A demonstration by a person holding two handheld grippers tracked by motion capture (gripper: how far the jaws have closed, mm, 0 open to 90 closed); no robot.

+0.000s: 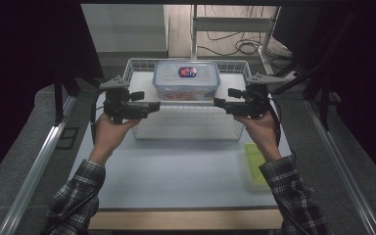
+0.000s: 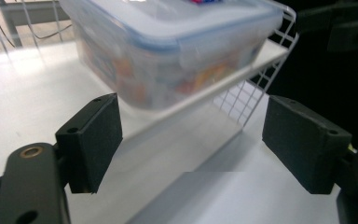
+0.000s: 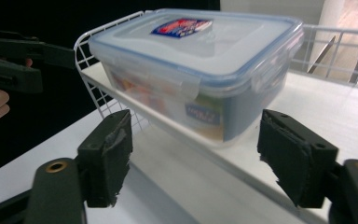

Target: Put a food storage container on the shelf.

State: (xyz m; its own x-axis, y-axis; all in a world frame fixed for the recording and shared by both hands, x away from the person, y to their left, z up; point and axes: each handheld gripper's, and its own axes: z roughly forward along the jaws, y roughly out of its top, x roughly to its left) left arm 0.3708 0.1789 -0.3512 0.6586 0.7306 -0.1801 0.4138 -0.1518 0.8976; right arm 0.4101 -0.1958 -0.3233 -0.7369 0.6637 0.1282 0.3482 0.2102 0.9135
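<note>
A clear plastic box (image 1: 186,81) with a blue-rimmed lid and a red and blue sticker stands on a white shelf (image 1: 141,84) inside a white wire basket (image 1: 186,133). Orange contents show through its wall. My left gripper (image 1: 154,106) is held at the basket's left side and points inward, its jaws open and bare. My right gripper (image 1: 218,103) faces it from the right side, also open. In the left gripper view the box (image 2: 168,46) lies beyond the open gripper (image 2: 191,135). In the right gripper view the box (image 3: 200,60) sits just past the open gripper (image 3: 196,149).
A flat yellow-green lid or tray (image 1: 255,164) lies on the white table (image 1: 176,176) near my right forearm. Black curtains hang on both sides. A metal desk frame with cables (image 1: 240,46) stands behind the basket.
</note>
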